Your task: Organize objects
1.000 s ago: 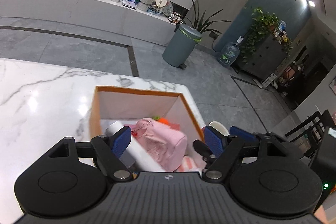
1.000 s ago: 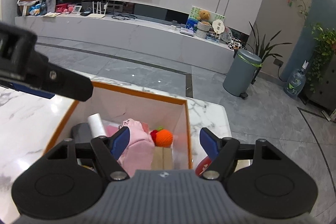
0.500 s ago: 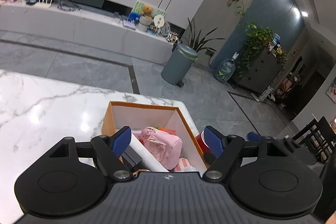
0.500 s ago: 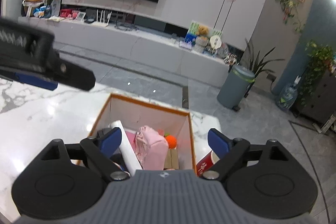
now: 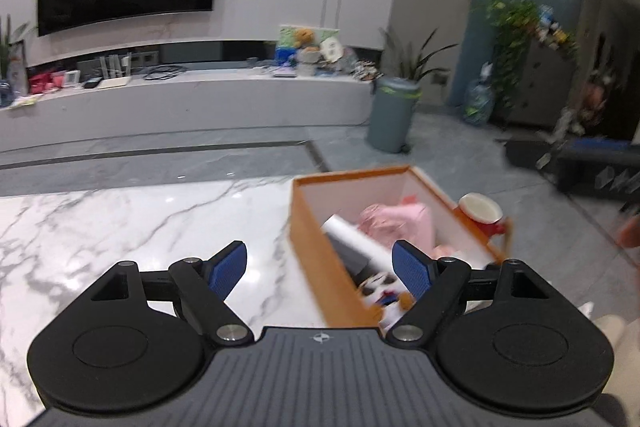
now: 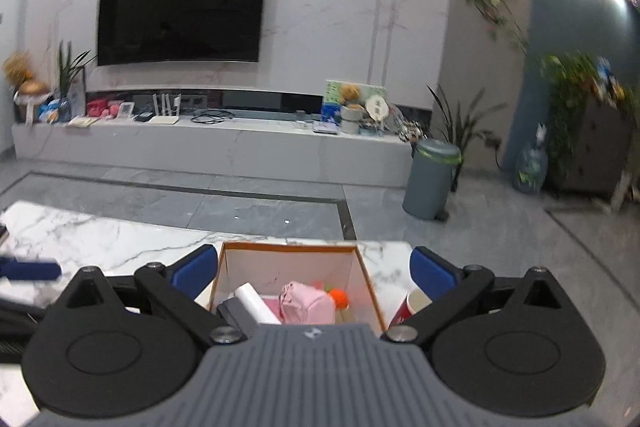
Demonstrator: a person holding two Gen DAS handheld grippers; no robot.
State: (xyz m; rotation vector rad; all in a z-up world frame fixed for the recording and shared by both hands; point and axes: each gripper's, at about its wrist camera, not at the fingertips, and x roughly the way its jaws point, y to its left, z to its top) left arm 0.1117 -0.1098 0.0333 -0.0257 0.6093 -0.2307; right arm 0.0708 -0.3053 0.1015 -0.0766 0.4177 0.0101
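An orange-edged cardboard box (image 6: pixel 288 247) stands at the marble table's far right end. Inside lie a pink pouch (image 6: pixel 306 301), a white roll (image 6: pixel 256 303), a dark grey block and an orange ball (image 6: pixel 339 297). A red paper cup (image 6: pixel 412 307) stands just outside its right wall. My right gripper (image 6: pixel 314 271) hovers behind and above the box, its jaws opening wide with nothing gripped. My left gripper (image 5: pixel 320 269) hangs left of the box (image 5: pixel 312 227), jaws opening, pads touching nothing. The pouch (image 5: pixel 400 223) and cup (image 5: pixel 480 213) also show there.
The white marble table (image 5: pixel 120 227) stretches left of the box. The left gripper's blue tip (image 6: pixel 30 271) pokes in at the right wrist view's left edge. Beyond the table are grey floor, a grey bin (image 6: pixel 430 183) and a TV bench.
Both grippers have drawn back and risen away from the box, which now looks smaller. The right jaws have spread much wider. The left view has swung left, so the box sits to its right.
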